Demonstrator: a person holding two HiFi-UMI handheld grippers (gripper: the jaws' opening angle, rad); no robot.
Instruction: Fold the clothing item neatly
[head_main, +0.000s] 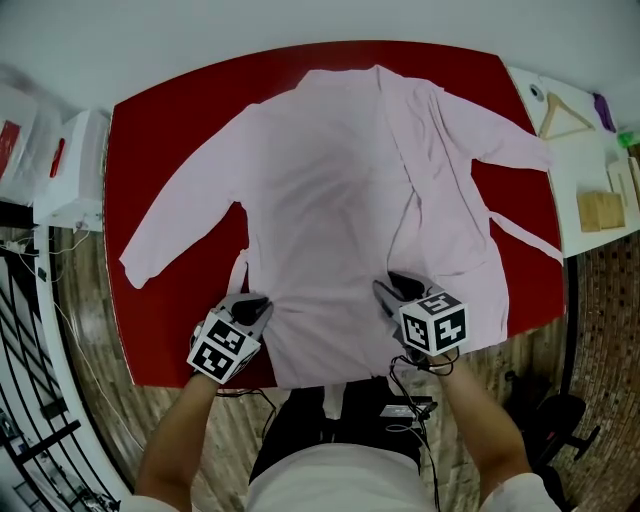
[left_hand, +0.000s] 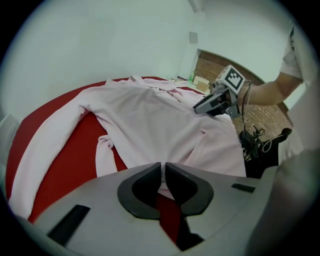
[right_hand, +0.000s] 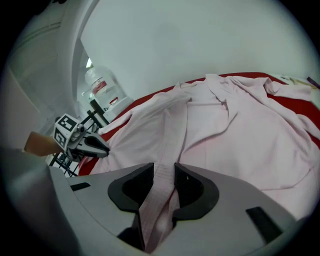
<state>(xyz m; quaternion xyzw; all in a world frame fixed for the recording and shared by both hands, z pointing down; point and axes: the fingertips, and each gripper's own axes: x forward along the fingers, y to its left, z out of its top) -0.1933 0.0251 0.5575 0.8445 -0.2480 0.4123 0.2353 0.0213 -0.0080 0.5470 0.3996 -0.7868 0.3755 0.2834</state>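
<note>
Lengthwise, the robe (head_main: 340, 180) lies hem nearest, collar farthest away.

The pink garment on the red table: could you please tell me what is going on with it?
A person is working with two handheld grippers on a pale pink garment spread out, sleeves wide, on a red table. Both grippers are at its near edge. The right gripper has its jaws closed on a band of the fabric, and the left gripper has its jaws nearly together, pinching that edge. No fold appears to have been made yet.
</note>
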